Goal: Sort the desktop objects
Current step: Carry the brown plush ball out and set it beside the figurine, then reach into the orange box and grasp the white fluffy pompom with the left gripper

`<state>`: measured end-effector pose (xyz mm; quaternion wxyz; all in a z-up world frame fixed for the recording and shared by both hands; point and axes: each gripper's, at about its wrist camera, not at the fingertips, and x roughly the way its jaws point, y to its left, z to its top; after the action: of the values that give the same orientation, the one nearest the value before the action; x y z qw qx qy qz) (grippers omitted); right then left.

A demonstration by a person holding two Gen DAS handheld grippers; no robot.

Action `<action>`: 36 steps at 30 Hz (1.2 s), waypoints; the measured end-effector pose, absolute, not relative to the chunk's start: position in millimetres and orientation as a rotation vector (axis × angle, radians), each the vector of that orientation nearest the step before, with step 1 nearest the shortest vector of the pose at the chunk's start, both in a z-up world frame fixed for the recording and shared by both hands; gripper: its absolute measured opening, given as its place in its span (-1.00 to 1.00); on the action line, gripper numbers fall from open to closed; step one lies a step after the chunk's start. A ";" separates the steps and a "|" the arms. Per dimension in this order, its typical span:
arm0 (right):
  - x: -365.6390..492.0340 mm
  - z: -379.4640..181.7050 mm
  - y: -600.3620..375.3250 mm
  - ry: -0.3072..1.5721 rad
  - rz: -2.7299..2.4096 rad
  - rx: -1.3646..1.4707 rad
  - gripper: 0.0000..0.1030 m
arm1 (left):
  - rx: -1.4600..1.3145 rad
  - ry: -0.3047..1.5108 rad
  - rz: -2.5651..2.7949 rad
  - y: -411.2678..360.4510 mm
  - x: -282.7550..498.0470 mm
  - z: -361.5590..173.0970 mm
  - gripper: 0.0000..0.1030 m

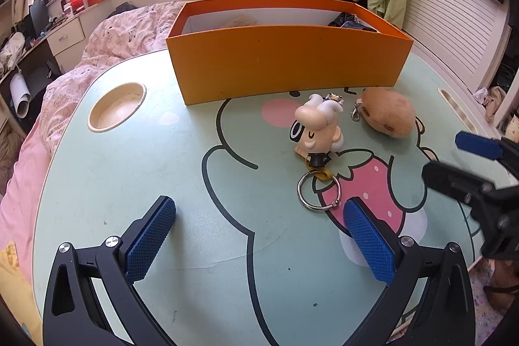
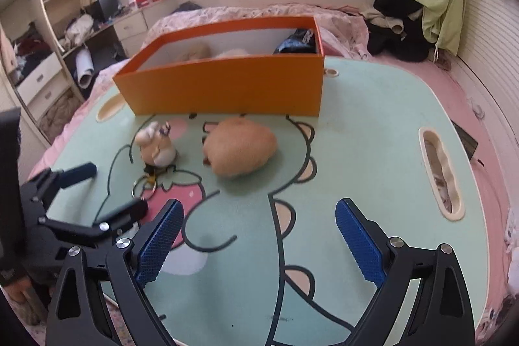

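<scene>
An orange box (image 1: 285,60) stands at the back of the green cartoon table (image 1: 162,184); it also shows in the right wrist view (image 2: 227,86), with soft things and a dark item inside. A cream figurine keychain (image 1: 319,128) with a metal ring (image 1: 316,192) lies in front of it, also in the right wrist view (image 2: 157,148). A brown plush (image 1: 387,112) lies to its right (image 2: 240,151). My left gripper (image 1: 259,222) is open and empty, short of the ring. My right gripper (image 2: 259,229) is open and empty, short of the plush.
A round cup recess (image 1: 116,107) sits in the table's left side and a long slot (image 2: 439,167) in its right side. A bed with pink bedding (image 1: 123,34) lies behind the table. Clothes hang at the back right. Each gripper shows in the other's view.
</scene>
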<state>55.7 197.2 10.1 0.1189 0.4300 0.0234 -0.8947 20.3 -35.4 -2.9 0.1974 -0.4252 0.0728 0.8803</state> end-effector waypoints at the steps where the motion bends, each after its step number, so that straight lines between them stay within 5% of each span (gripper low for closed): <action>1: 55.9 6.6 196.7 0.083 -2.621 1.262 0.85 | -1.190 0.206 2.464 -35.2 20.1 -3.0 1.00; 5: 50.6 0.3 195.5 0.176 -2.699 1.310 1.00 | -1.193 0.202 2.463 -35.5 18.8 -4.1 1.00; 23: 51.8 -1.3 200.9 0.164 -2.713 1.280 1.00 | -1.232 0.191 2.391 -41.0 12.8 0.8 0.99; 31: 51.5 -1.0 199.7 0.165 -2.714 1.277 1.00 | -1.120 0.148 2.212 -11.9 -30.1 102.0 0.99; 36: 51.5 -0.8 199.1 0.166 -2.714 1.277 1.00 | -1.337 0.074 2.074 43.6 -110.2 102.0 0.99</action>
<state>51.5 199.1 -0.8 0.0688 0.4240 0.0550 -0.9014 -110.2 43.6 102.0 0.3301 -0.5114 0.0282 0.7930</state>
